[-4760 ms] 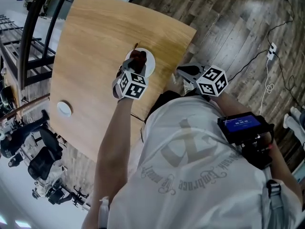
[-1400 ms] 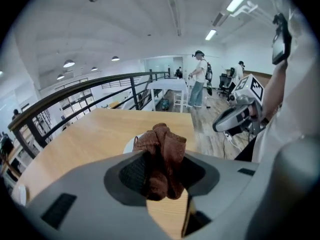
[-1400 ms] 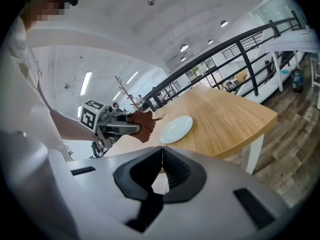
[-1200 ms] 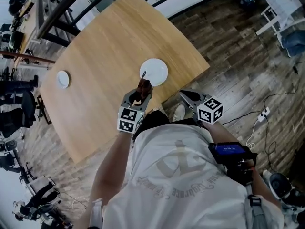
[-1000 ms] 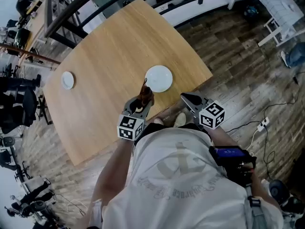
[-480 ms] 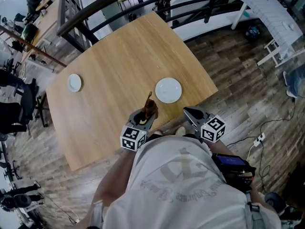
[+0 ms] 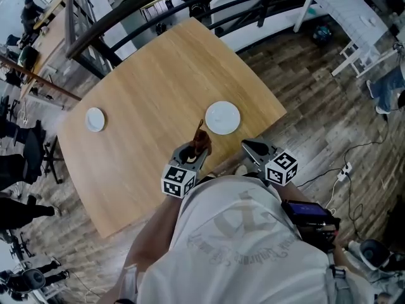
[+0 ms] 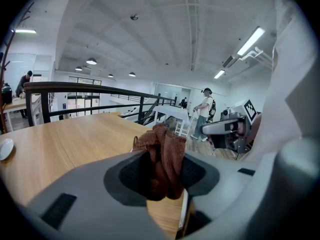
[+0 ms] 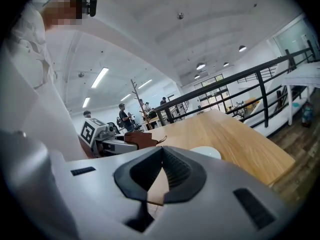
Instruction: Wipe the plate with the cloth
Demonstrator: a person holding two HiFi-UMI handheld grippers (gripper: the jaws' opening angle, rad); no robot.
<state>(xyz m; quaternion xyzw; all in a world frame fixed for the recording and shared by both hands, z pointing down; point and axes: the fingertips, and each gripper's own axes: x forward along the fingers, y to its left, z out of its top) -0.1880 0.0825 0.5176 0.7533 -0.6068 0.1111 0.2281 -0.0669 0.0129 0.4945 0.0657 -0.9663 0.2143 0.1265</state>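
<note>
A round white plate lies near the front right corner of the wooden table; its rim also shows in the right gripper view. My left gripper is shut on a reddish-brown cloth, bunched between its jaws, held a short way left of and nearer than the plate, apart from it. My right gripper hangs off the table's near edge, to the right of the plate, jaws together with nothing between them.
A small white saucer lies at the table's far left. Black railings run behind the table. A white bench and wood floor lie to the right. People stand in the background.
The left gripper lifted the cloth off the plate and drew back toward the table's near edge. The head view swung, so table and plate now sit farther off. The right gripper stayed put.
</note>
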